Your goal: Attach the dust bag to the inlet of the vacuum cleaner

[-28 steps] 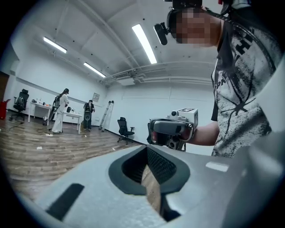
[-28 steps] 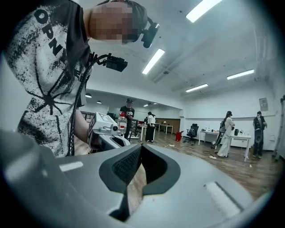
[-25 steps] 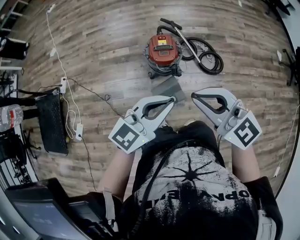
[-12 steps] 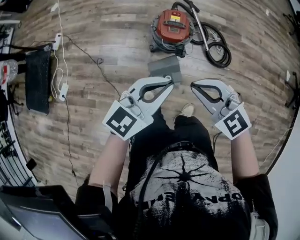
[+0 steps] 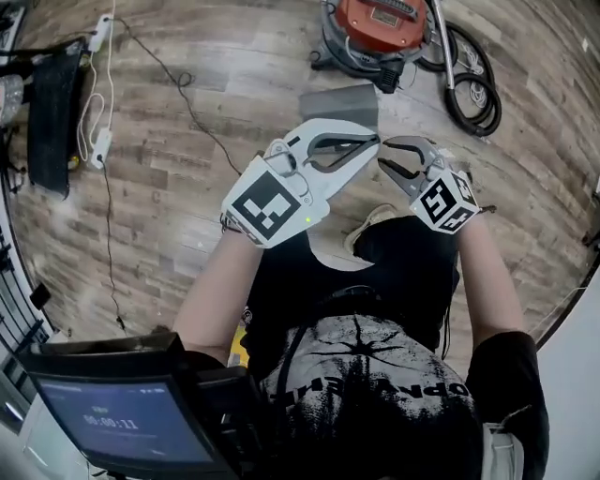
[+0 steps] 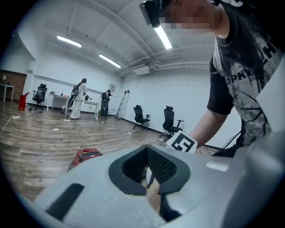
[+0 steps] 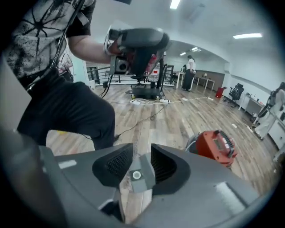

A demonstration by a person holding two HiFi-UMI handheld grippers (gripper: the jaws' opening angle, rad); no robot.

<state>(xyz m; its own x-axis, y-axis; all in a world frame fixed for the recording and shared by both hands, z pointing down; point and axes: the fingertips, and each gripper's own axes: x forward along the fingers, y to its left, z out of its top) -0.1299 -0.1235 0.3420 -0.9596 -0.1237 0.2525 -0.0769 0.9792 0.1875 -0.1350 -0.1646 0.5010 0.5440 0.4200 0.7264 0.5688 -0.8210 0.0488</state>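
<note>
The red vacuum cleaner [image 5: 380, 23] stands on the wooden floor at the top of the head view. Just in front of it the grey dust bag [image 5: 339, 101] lies flat on the floor. My left gripper [image 5: 371, 142] is shut and empty, with its tips just short of the bag's near edge. My right gripper [image 5: 384, 157] is close beside it, and its jaws have just been opening with nothing between them. In the right gripper view the dust bag [image 7: 139, 176] and its white inlet ring show on the floor through the gap of the right gripper [image 7: 141, 153], with the vacuum cleaner [image 7: 217, 146] to the right.
The vacuum's black hose [image 5: 473, 84] coils at the upper right. A power strip with white cables [image 5: 97, 141] and a black case [image 5: 52, 103] lie at the left. A monitor [image 5: 122, 417] sits at the bottom left. In the left gripper view, people and office chairs [image 6: 169, 120] are far back.
Both grippers have dropped toward the floor and drawn together near the dust bag. The right gripper's jaws, shut before, now stand apart. The bag and the vacuum have kept their places on the floor.
</note>
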